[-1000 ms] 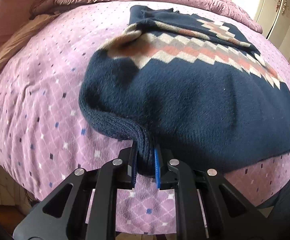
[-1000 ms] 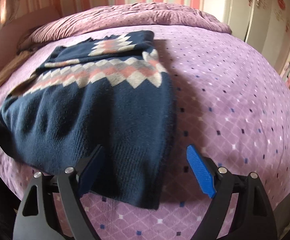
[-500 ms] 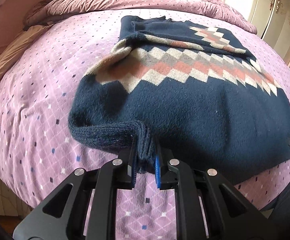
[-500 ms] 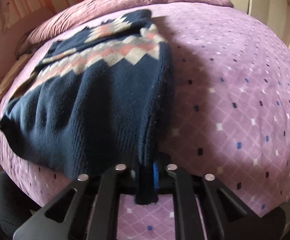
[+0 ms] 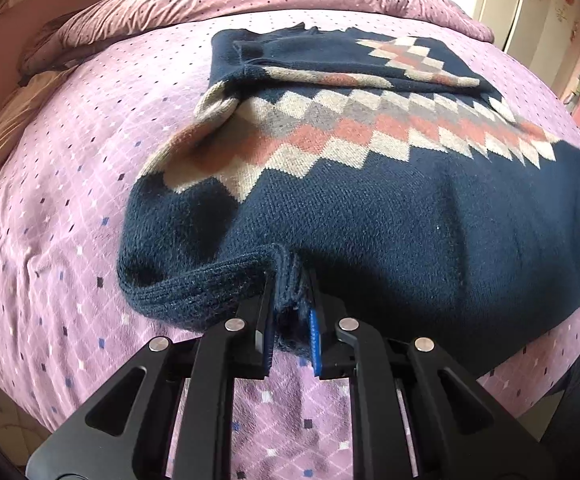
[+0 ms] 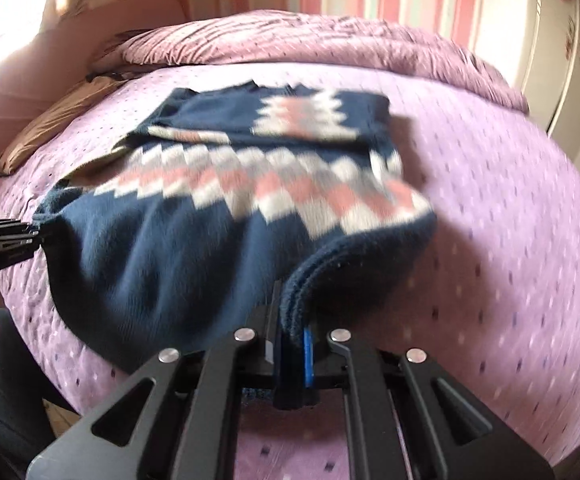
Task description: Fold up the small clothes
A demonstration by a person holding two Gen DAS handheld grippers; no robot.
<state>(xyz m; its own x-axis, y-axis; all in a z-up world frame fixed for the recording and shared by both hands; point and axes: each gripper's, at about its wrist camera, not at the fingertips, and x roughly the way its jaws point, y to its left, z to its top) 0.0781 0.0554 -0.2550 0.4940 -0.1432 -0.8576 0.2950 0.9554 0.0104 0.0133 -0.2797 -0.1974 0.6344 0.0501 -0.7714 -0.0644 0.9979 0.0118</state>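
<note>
A navy knitted sweater (image 5: 390,208) with a pink, grey and cream diamond band lies on the purple bed, its sleeves folded across the top. My left gripper (image 5: 290,320) is shut on the ribbed hem at the sweater's near left corner and holds it lifted. My right gripper (image 6: 290,344) is shut on the hem at the near right corner of the sweater (image 6: 178,248), also lifted off the bed. The left gripper's tip (image 6: 14,232) shows at the left edge of the right wrist view, on the far corner.
The purple patterned bedspread (image 5: 70,208) covers the bed. A rumpled purple duvet (image 6: 330,40) lies along the far side. A tan pillow (image 6: 50,120) sits at the far left. White cabinets (image 5: 538,4) stand to the right.
My right gripper was open around the hem, then shut on it and lifted it. Both grippers have raised the hem and carried it toward the sweater's top.
</note>
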